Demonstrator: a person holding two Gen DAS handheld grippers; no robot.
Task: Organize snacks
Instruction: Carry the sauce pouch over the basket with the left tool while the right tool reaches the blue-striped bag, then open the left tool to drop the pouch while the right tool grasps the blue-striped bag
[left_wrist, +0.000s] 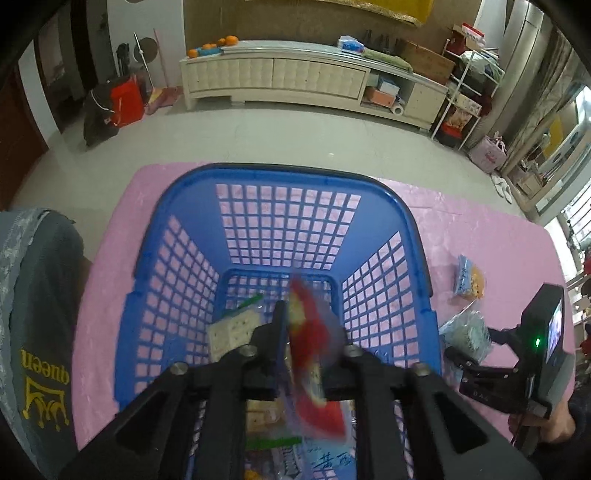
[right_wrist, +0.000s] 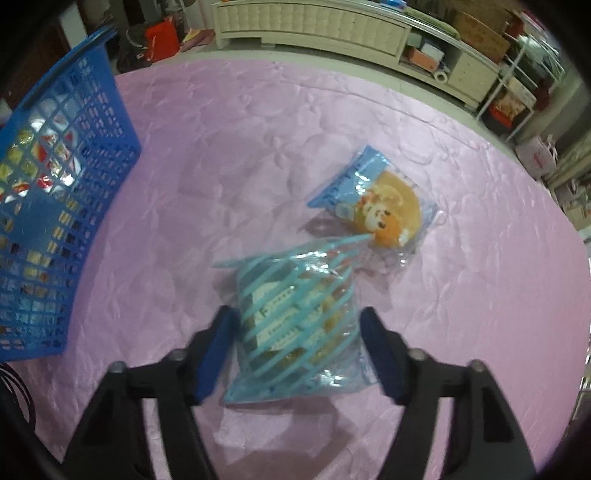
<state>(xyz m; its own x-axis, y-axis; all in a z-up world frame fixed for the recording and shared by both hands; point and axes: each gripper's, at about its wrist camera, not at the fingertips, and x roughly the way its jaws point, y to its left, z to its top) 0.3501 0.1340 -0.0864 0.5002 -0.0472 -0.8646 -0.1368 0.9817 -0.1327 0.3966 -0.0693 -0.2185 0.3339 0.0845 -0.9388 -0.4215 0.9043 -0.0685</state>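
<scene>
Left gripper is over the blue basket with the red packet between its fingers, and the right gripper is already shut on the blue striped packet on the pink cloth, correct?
Not quite. The right wrist view shows the right gripper open, its fingers either side of the blue striped packet, not shut on it. The rest holds: the left gripper is over the blue basket with the red packet between its fingers.

Basket at the table's left, two packets on the cloth to its right.

The basket (left_wrist: 258, 206) stands on the table cloth (right_wrist: 258, 122), with a cracker packet (left_wrist: 231, 330) lying on its floor and other packets beside and nearer than it. Above its inside, a blurred snack packet (left_wrist: 314, 354) sits between the left gripper's (left_wrist: 312, 343) fingers. Right of the basket, well apart from it, a striped packet (right_wrist: 295, 325) lies on the cloth between the spread fingers of the right gripper (right_wrist: 299, 350). Just behind it and slightly to the right lies a cartoon-faced packet (right_wrist: 376, 206), their edges touching or nearly so.
</scene>
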